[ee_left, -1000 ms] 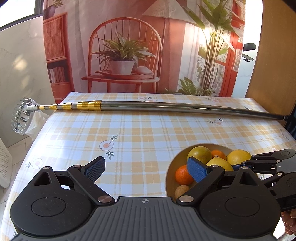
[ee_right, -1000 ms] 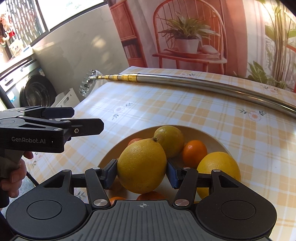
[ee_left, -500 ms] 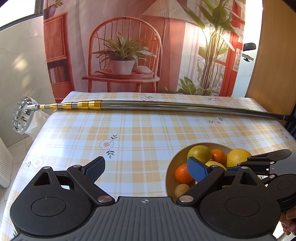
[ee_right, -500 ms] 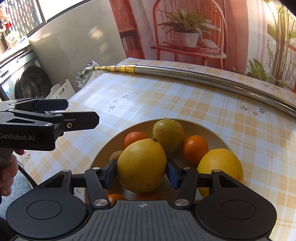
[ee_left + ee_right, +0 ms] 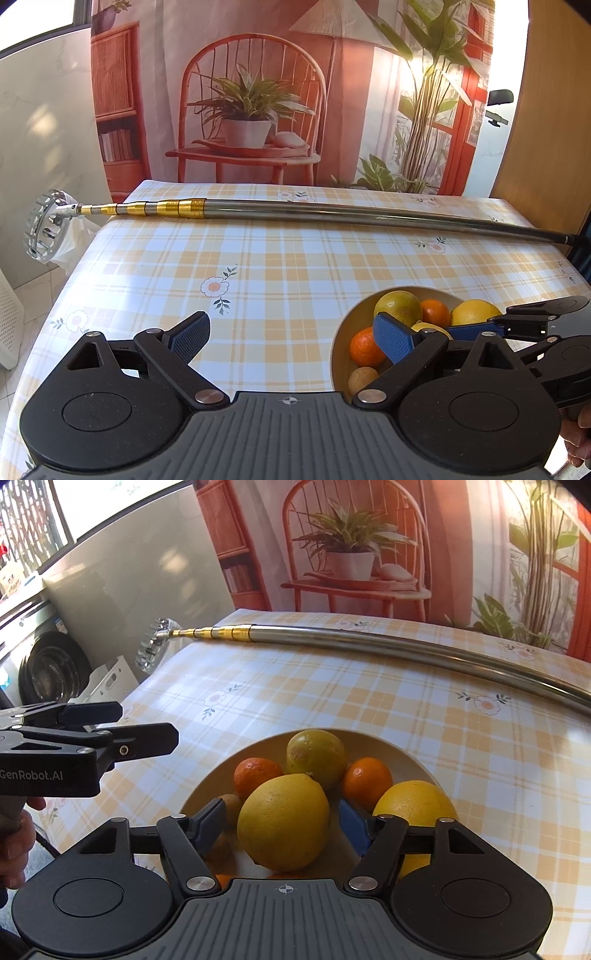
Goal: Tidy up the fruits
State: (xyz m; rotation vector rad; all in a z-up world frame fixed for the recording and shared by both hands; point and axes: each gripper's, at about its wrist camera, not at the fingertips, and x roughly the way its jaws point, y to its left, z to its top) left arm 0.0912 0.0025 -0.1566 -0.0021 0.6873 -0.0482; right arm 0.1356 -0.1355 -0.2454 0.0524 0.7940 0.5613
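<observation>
Six fruits at least sit in the bowl (image 5: 413,762), low centre of the right wrist view: a big lemon (image 5: 283,821) at the front, a greenish-yellow one (image 5: 317,753) behind it, two small oranges (image 5: 255,775) (image 5: 366,779) either side, another large yellow fruit (image 5: 413,805) at lower right, and a brown kiwi-like one (image 5: 231,805) at lower left.

Right gripper (image 5: 282,825) straddles the front lemon w/ pads apart; slim gaps show on both sides, so it looks released, not clamped. Step, prob.: placing fruit into the bowl, just let go.

Left gripper (image 5: 291,336) is spread wide and empty, over the checked tablecloth (image 5: 295,258), bottom centre of the left view, beside the bowl.

Next move calls for backing the right gripper up and out w/o nudging the lemon, which may roll. No loose fruit visible on the cloth; only a long metal pole (image 5: 332,214) lies across the upper part.
</observation>
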